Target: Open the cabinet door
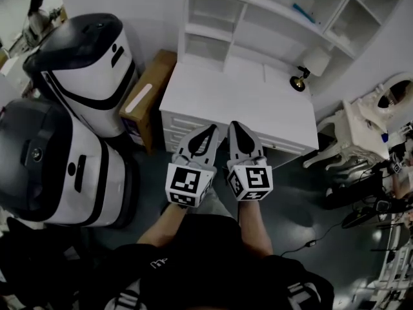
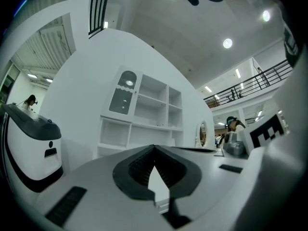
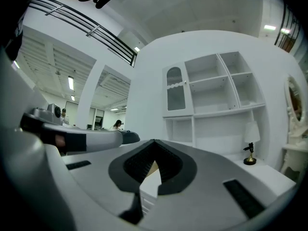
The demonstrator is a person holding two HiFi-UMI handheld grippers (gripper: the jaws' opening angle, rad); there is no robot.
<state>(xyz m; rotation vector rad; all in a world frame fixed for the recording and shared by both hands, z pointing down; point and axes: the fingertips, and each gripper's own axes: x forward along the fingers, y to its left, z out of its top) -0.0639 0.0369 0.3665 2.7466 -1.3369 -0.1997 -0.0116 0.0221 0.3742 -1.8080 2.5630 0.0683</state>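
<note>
White table (image 1: pixel 213 102) beneath wall shelving (image 1: pixel 258 19); left hand-held gripper (image 1: pixel 210 130) and right hand-held gripper (image 1: pixel 236 126) by table's front edge, both closed, empty.

No words, numbers or brand names are showing legibly. The white marker cube (image 1: pixel 190 185) on the left gripper (image 1: pixel 211 129) and its twin (image 1: pixel 250 181) on the right gripper (image 1: pixel 234 125) are displaying only black square patterns. The white label (image 1: pixel 137 100) on the brown cardboard box (image 1: pixel 153 73) at the far left is showing no readable print.
</note>
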